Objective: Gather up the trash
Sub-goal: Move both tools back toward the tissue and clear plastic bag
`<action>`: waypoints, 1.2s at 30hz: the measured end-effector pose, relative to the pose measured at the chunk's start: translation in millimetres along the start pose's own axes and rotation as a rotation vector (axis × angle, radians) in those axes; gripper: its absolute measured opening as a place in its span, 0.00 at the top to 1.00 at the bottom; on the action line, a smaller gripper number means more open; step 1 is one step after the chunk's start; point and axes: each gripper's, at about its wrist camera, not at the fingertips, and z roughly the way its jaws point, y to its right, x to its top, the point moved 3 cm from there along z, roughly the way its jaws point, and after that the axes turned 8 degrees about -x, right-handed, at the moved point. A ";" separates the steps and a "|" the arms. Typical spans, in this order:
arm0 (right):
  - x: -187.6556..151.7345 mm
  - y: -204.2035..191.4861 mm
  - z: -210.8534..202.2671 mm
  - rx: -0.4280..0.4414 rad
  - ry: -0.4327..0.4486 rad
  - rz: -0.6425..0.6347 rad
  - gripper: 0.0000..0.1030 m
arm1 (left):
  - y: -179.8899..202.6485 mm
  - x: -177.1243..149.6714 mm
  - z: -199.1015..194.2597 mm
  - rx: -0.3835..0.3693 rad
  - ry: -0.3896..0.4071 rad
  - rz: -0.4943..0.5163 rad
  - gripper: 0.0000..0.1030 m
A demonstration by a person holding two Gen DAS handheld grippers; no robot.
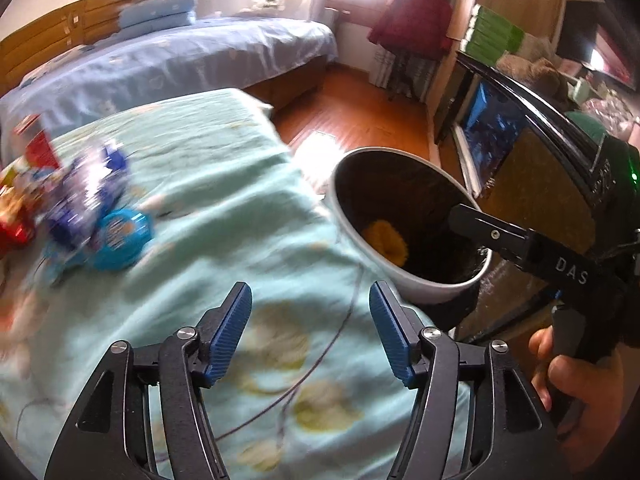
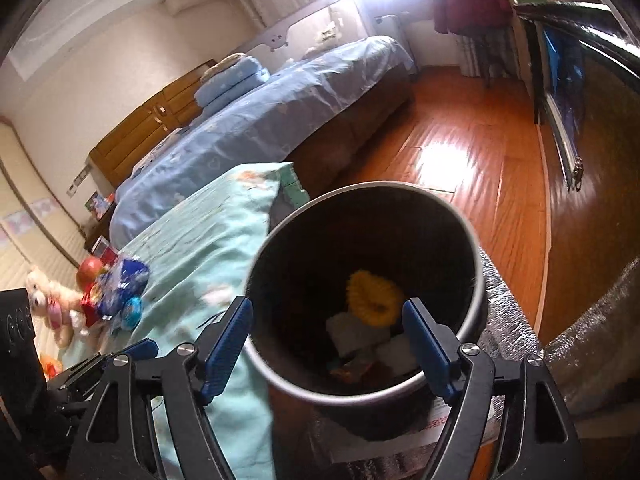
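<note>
**Both grippers open beside the bin**

A bed spread with a pale green flowered blanket (image 1: 224, 208) fills the left wrist view. At its 3 o'clock edge stands a round grey bin with a dark inside (image 2: 476, 312), holding a yellow fluffy thing (image 2: 374, 300) and pale scraps. Blurred blue and silver wrappers (image 1: 92, 200) lie at 9 o'clock. The left gripper (image 1: 310, 334) is open and empty over the blanket; the right gripper (image 2: 326, 346) gapes empty over the bin.
</note>
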 end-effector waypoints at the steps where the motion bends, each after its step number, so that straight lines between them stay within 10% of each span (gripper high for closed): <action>1: -2.6 -5.6 -0.9 0.009 -0.001 -0.005 0.23 | -4.1 -2.0 -3.5 0.004 0.004 -0.009 0.40; 36: -51.4 -198.1 19.6 0.205 -0.086 -0.266 0.14 | -183.1 -67.0 -115.4 0.249 0.148 -0.305 0.38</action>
